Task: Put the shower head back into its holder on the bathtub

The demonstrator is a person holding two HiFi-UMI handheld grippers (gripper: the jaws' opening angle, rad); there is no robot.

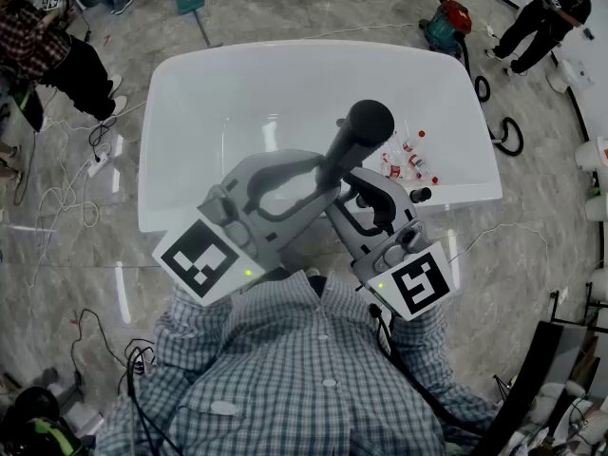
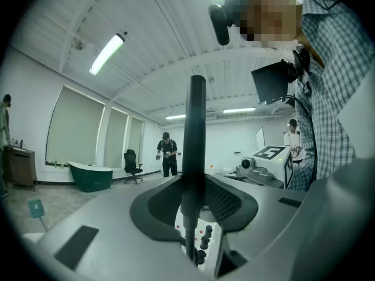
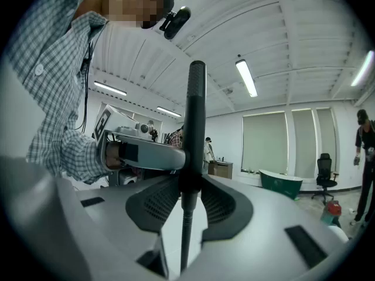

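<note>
**While Both Grippers Clamp It, the Shower Head (image 1: 369,126) Stands Over the Bathtub (image 1: 171,160)**

As seen from the head view, the white bathtub lies directly ahead of the person. The black shower head is held roughly upright above its near edge, toward the right corner, with the round head uppermost. The left gripper (image 1: 321,174) meets the handle (image 1: 340,155) from the left side. The right gripper (image 1: 354,190) meets it from the right side, just beside the left one.

In the left gripper view, the handle (image 2: 194,133) stands vertically between the two pads (image 2: 161,206). Both pads press against it, so this gripper (image 2: 193,186) is clamped on the shower head. A thin hose (image 2: 188,244) hangs below the handle.

In the right gripper view, the arrangement is the same. The handle (image 3: 195,116) is vertical, both pads (image 3: 225,206) bear on it, and this gripper (image 3: 192,183) is also clamped on the shower head. The hose (image 3: 185,239) runs downward between the jaws.

A black fitting (image 1: 419,195) sits on the near edge of the bathtub, just right of the right gripper and apart from the shower head. Whether it is the holder cannot be determined. Small red and white items (image 1: 408,160) lie inside the bathtub near its right edge.
</note>
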